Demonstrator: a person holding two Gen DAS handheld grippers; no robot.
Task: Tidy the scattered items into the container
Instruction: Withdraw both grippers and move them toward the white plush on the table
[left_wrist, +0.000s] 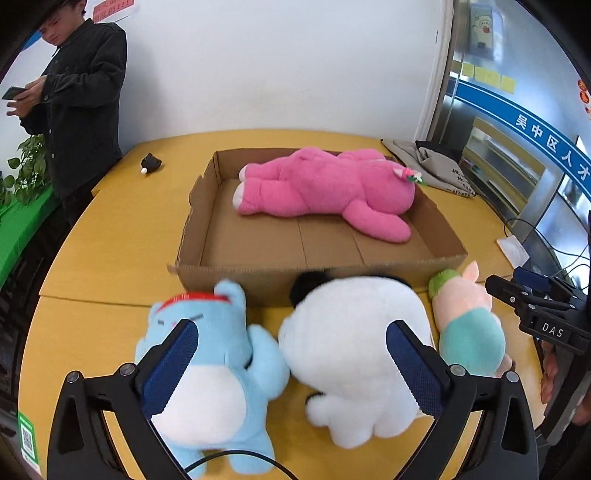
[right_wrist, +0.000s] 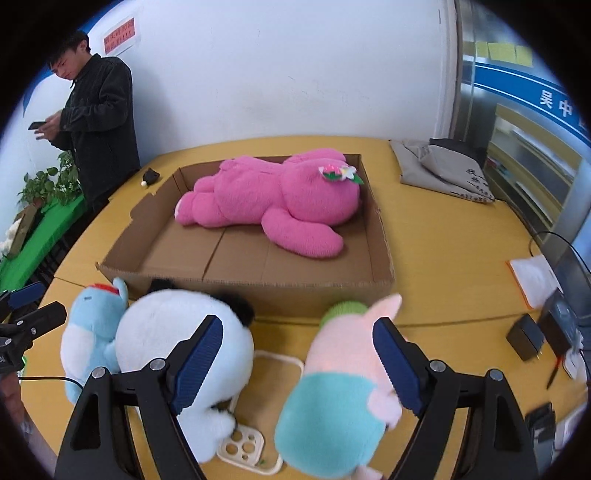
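Left wrist view: left hand-held gripper (left_wrist: 291, 349) spread wide, holding nothing, ribbed blue pads (left_wrist: 173, 363) on black arms. Below and between the pads, a fluffy blue plush (left_wrist: 218, 373) with a white belly and a red patch on its head, touching a round, woolly white plush (left_wrist: 354, 350) with black ears. Just right of that, a pink plush (left_wrist: 469, 325) with a teal body and a green tuft, lying on the table (left_wrist: 110, 251), smooth yellow wood. Beyond all three, a shallow corrugated cardboard box (left_wrist: 317, 269), open at the top, its near wall just behind the toys. Inside it, toward the far side, a big shaggy pink bear (left_wrist: 325, 188) lying flat. Far left on the table, a small black object (left_wrist: 150, 163). Far right, a crumpled grey cloth bag (left_wrist: 432, 166). At the right edge, the other black hand-held gripper (left_wrist: 535, 306); spread not clear from here. A person in a dark jacket (left_wrist: 81, 99) standing at the table's far left corner.

Right wrist view: right hand-held gripper (right_wrist: 295, 354) also wide apart and empty, same ribbed blue pads (right_wrist: 397, 363). Pink plush (right_wrist: 343, 387) directly between and under the pads, white plush (right_wrist: 177, 339) at the left pad, blue plush (right_wrist: 88, 339) beyond it. Under the toys, a flat cream plastic piece with round holes (right_wrist: 243, 448). Cardboard box (right_wrist: 258, 291) ahead, pink bear (right_wrist: 273, 199) within, a felt flower on its head. Small black boxes (right_wrist: 526, 338) and white paper (right_wrist: 532, 273) on the table's right side.
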